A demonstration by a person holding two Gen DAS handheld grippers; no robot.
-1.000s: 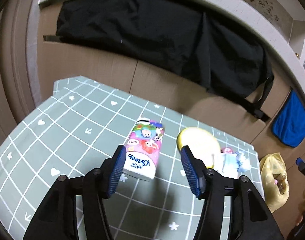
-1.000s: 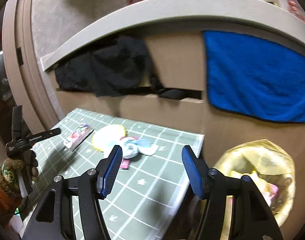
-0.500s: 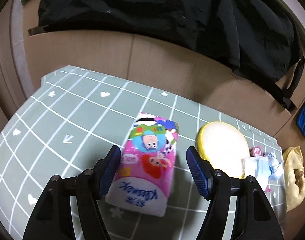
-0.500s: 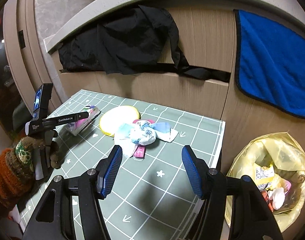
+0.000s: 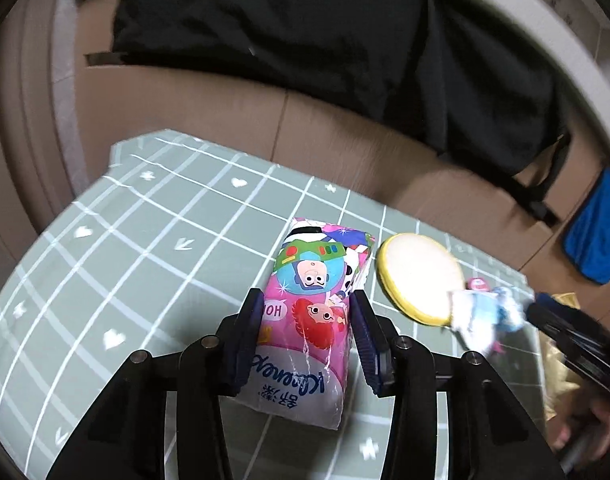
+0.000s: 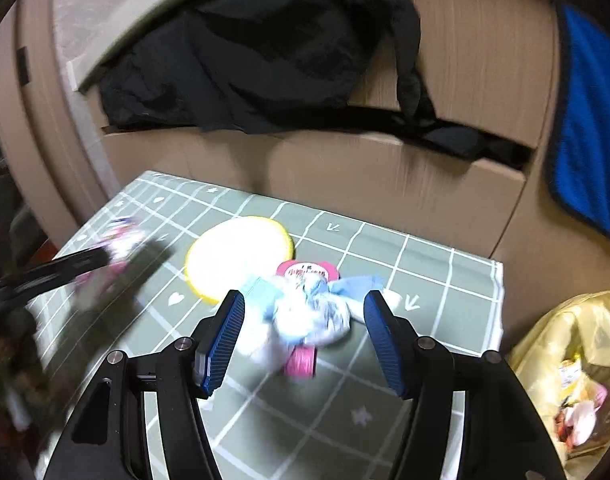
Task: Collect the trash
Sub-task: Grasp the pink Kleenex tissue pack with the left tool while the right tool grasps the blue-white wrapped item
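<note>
Tissue pack [image 5: 311, 320], pink with cartoon print, lies flat on the green grid table mat [image 5: 153, 248]. Left gripper [image 5: 305, 316] straddles it, both blue pads pressed against its sides, so pinching the pack. Just right of the pack: round yellow-rimmed lid [image 5: 421, 276], then crumpled blue-white wad [image 5: 485, 316]. Right gripper [image 6: 303, 320] has fingers spread wide on either side of that crumpled wad [image 6: 309, 316], not touching it. Pink wrapper [image 6: 301, 362] pokes out under the wad. Yellow trash bag [image 6: 577, 368] sits off the mat's right edge, already holding scraps. Black jacket [image 6: 257, 48] and blue towel [image 6: 593, 140] hang over cardboard behind.
</note>
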